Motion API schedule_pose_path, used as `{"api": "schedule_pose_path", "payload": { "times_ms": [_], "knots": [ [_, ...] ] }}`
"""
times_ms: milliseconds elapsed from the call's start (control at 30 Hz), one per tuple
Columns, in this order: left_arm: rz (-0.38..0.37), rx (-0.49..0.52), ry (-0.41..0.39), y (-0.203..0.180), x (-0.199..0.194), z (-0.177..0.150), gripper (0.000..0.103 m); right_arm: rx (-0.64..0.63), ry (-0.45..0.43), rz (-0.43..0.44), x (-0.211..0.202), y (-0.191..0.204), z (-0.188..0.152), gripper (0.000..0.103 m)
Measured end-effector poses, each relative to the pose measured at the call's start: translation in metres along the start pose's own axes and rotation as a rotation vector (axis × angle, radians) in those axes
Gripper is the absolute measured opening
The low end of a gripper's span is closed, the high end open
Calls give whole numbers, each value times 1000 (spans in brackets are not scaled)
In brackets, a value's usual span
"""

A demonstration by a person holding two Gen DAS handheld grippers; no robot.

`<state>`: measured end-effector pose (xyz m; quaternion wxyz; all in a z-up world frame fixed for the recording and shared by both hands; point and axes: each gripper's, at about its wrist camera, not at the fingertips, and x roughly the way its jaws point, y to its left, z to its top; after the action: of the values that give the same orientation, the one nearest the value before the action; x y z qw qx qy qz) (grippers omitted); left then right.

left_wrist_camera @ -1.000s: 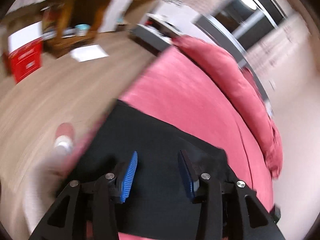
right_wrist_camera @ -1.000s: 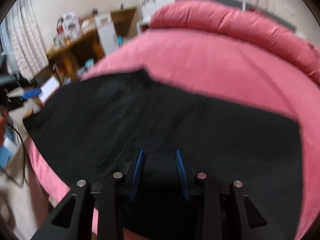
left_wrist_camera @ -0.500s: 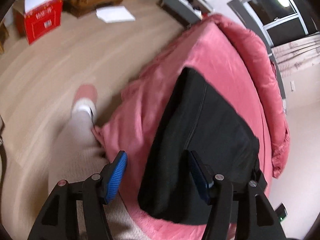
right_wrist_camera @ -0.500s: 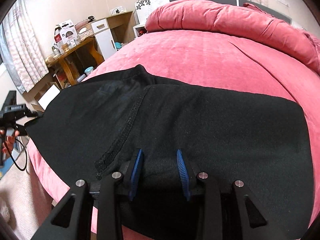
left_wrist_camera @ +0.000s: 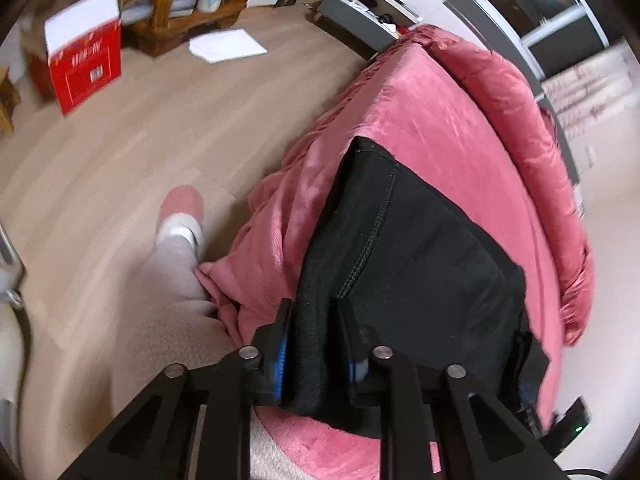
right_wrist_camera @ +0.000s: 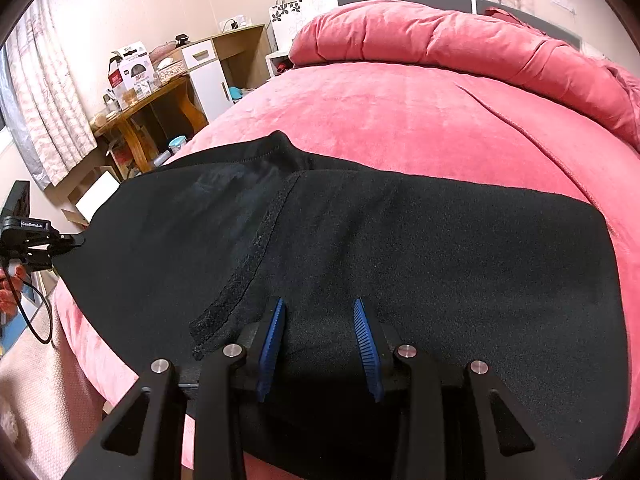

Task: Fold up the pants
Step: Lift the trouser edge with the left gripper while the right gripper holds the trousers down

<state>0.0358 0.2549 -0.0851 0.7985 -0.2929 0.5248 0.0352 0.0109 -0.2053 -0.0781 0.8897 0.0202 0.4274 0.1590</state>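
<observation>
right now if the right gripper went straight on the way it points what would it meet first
The right gripper already sits over the black pants, so it would run along that fabric first, then the pink bedcover beyond. Depth is uncertain.

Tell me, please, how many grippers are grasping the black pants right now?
2: the left gripper pinches the black fabric pants at their left edge; the right gripper grips the near edge.

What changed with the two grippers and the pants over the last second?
The left gripper swung to the bed's edge and closed from open onto the corner of the black pants. The right gripper kept its place with its fingers spread over the pants; whether it grips cloth is unclear. The pants stayed spread flat on the pink bed.
</observation>
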Motion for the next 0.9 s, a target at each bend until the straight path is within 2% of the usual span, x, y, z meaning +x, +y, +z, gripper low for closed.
{"api": "schedule_pose_path", "payload": {
  "times_ms": [67,233,333,433,500,533,667,733,800,900],
  "knots": [
    [2,30,-21,-7,-7,1,9,3,-1,3,0,-1,0,37],
    [-42,66,-79,-21,-29,6,9,10,-5,13,-1,-3,0,37],
    [-32,63,-65,-21,-25,6,9,14,-7,19,-1,-4,-1,37],
    [-3,44,-18,-12,-14,6,12,19,-8,26,-1,-6,-1,37],
    [10,14,0,-4,-8,3,24,24,-9,31,-2,-7,-1,37],
    [11,1,16,-1,-5,2,26,25,-9,32,-2,-7,-1,37],
    [-23,-36,41,6,1,-5,28,26,-10,33,-2,-7,-1,38],
    [-26,-35,41,5,0,-6,26,26,-10,33,-2,-7,-1,38],
    [-27,-16,15,2,-4,-7,15,28,-10,34,-2,-6,-1,38],
    [-35,7,-35,-7,-14,-8,13,27,-11,36,-2,-7,-1,38]
  ]
}}
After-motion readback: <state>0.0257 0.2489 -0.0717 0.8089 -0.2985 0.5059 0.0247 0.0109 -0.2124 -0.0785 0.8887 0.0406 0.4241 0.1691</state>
